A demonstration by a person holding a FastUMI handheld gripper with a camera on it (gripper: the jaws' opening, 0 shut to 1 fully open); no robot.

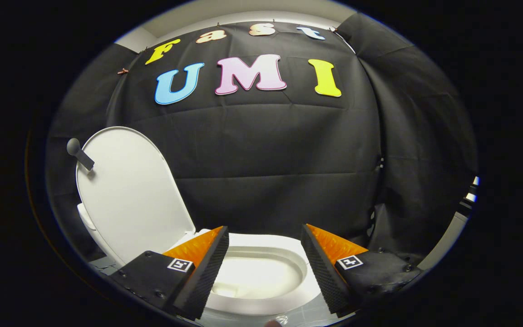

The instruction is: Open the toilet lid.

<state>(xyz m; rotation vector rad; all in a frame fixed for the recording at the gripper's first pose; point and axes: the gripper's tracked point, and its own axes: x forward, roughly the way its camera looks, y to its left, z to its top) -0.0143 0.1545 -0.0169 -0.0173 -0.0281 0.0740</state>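
A: Lid [130, 195]: raised, tilted back left of the bowl [261, 272]; smooth white moulded oval with a grey knobbed handle [79, 153].

B: Risk?

A: If short of its balance point, it may drop shut. Claw [265, 263]: fingers spread wide, gripping nothing, ribbed pads [207, 277] either side of the glossy rim.

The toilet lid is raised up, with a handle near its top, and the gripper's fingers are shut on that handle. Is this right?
Not quite. In the gripper view the toilet lid is raised with the handle near its top, but the gripper is open, its fingers apart over the toilet bowl, clear of the handle.
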